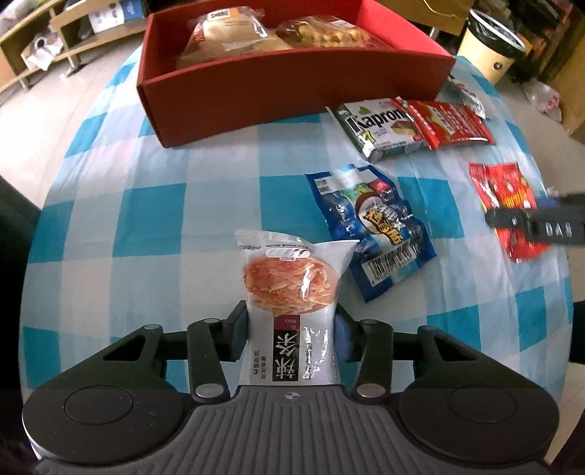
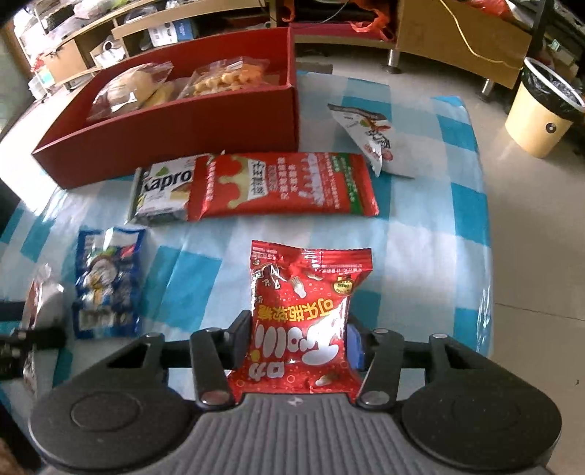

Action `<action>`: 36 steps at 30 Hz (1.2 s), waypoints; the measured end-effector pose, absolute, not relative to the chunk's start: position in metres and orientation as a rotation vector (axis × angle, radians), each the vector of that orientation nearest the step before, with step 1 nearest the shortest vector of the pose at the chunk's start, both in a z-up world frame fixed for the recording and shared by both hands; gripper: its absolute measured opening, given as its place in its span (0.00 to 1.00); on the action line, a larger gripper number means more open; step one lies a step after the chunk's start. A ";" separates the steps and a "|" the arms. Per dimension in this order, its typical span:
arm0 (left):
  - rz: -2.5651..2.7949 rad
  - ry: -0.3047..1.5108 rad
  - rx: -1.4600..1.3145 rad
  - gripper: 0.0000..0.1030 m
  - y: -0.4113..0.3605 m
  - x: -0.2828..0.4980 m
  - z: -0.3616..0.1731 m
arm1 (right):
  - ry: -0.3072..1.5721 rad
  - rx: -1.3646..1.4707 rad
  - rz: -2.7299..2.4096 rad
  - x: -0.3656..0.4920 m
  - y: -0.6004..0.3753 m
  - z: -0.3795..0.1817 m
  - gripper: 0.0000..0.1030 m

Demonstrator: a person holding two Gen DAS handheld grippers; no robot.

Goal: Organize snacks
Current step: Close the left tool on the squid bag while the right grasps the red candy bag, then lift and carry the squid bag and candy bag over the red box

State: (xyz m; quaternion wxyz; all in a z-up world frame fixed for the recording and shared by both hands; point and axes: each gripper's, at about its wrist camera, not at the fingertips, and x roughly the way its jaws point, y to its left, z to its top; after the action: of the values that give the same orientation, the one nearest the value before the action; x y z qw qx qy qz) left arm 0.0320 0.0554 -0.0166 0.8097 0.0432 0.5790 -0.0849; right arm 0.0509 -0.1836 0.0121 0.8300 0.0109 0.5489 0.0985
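Note:
My left gripper (image 1: 292,325) is shut on a white snack bag (image 1: 292,288) with an orange picture, near the table's front. My right gripper (image 2: 298,336) is shut on a red candy bag (image 2: 307,310); it also shows in the left wrist view (image 1: 504,197) at the right. A red box (image 1: 292,87) at the back of the table holds bread and pastry packs (image 1: 234,33); it shows in the right wrist view too (image 2: 175,120). On the cloth lie a blue bag (image 1: 373,226), a green Kapron pack (image 1: 376,128) and a long red pack (image 2: 285,186).
The table has a blue and white checked cloth (image 1: 164,204). A white snack bag (image 2: 373,139) lies right of the box. A cream waste bin (image 2: 541,113) stands on the floor at the right. Wooden shelves (image 2: 91,47) stand behind.

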 end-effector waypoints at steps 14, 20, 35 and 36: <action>-0.119 1.149 -0.013 0.49 0.073 0.029 0.007 | 1.073 0.139 0.233 0.040 -0.198 0.033 0.48; -0.101 1.119 -0.001 0.49 0.069 0.029 0.012 | 1.049 0.153 0.248 0.038 -0.195 0.036 0.48; -0.051 1.039 -0.033 0.49 0.060 0.018 0.031 | 0.969 0.195 0.295 0.037 -0.193 0.056 0.48; -0.045 1.029 -0.041 0.49 0.059 0.017 0.033 | 0.964 0.196 0.297 0.037 -0.193 0.057 0.48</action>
State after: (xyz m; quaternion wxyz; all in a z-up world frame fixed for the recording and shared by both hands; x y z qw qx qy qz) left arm 0.0173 0.0594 0.0333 0.8701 -0.0198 0.4921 -0.0216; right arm 0.0366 -0.1934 0.0567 0.8708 0.0940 0.4612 0.1419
